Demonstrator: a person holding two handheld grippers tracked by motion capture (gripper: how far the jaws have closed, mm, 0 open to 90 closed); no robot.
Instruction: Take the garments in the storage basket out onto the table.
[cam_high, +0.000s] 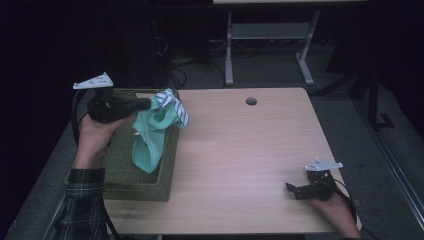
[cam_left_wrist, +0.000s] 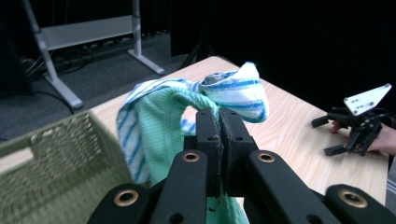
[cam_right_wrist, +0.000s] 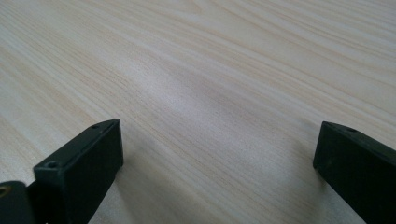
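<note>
Cloth (cam_high: 152, 135) hangs lengthwise down over basket (cam_high: 125, 170).

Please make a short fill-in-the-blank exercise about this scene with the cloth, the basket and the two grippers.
1. The left gripper holds a green cloth with a blue and white ____ edge.
2. The cloth hangs above the woven ____ at the table's left end.
3. The right gripper rests on the table with its jaws ____.
4. The left gripper's jaws are ____ on the cloth.

Missing words: striped; basket; open; shut
</note>
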